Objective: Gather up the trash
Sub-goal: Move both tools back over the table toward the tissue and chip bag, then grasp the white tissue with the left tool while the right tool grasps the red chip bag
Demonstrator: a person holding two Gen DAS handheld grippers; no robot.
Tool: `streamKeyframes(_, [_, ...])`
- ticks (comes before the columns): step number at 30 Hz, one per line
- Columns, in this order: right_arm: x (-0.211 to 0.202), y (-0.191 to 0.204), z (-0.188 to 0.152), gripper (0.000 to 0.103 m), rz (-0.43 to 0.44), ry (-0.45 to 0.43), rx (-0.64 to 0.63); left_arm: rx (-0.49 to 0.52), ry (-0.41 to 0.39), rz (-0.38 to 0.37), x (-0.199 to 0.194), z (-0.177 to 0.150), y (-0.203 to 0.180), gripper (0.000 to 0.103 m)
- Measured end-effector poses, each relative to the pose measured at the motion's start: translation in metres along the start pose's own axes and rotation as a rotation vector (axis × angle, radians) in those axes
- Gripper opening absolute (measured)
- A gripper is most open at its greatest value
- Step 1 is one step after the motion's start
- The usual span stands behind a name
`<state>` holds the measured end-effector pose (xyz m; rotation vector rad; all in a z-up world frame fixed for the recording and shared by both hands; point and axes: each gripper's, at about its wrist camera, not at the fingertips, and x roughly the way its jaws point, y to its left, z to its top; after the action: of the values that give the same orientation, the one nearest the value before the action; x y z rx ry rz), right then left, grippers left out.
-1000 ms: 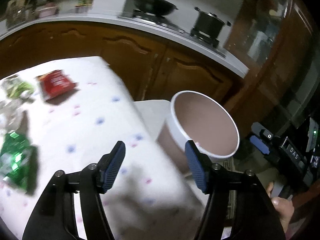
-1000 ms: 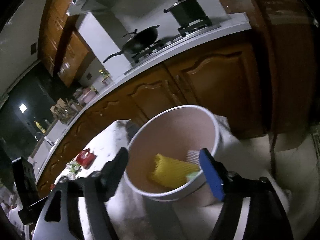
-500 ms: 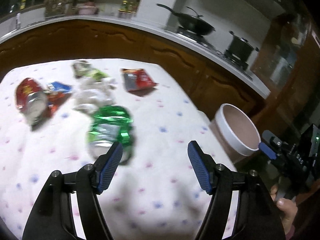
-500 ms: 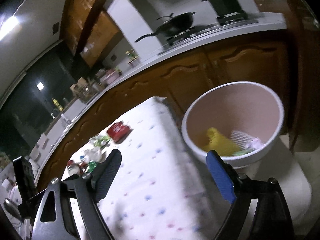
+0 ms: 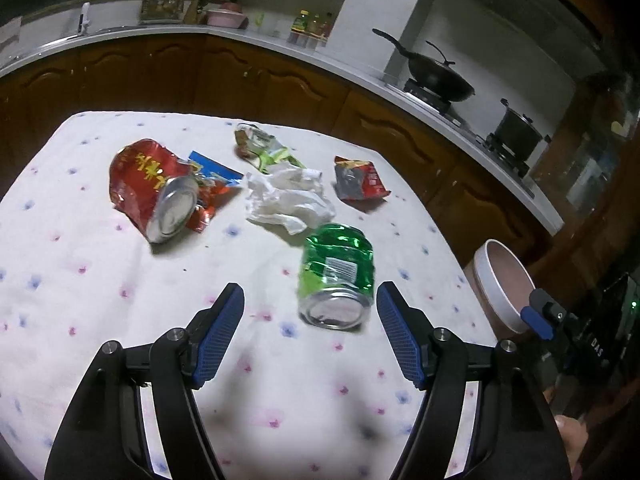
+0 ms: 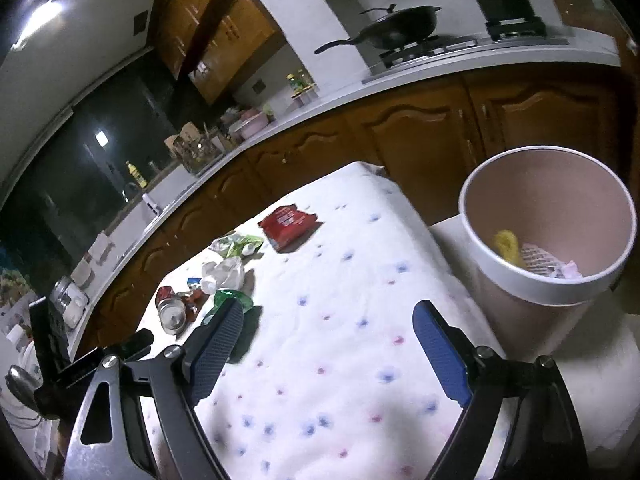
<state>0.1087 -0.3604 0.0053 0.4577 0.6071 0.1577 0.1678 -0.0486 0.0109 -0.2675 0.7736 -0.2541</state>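
My left gripper is open and empty, just short of a crushed green can lying on the table. Beyond it lie a crumpled white tissue, a crushed red can, a red snack wrapper and a green-white wrapper. My right gripper is open and empty above the table's right part. The white bin stands beside the table with yellow and white trash inside; it also shows in the left wrist view.
The table has a white flowered cloth. A wooden kitchen counter runs behind it, with a wok and a pot on the stove. The other handheld gripper shows at the right edge.
My left gripper has swung left from the bin to the table and come close to the green can. My right gripper has drawn back from over the bin toward the table.
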Motion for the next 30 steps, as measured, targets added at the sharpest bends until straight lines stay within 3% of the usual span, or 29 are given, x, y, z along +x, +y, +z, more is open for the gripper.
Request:
streamKeyframes(15, [0.042,0.035,0.011,0.089,0.034,0.050,-0.084,-0.006,0.001,0.020,0.018,0.028,0.010,0.070])
streamKeyframes(30, [0.134,0.064,0.053,0.089,0.037,0.123,-0.210,0.001,0.042,0.074,0.078,0.073,0.019,0.070])
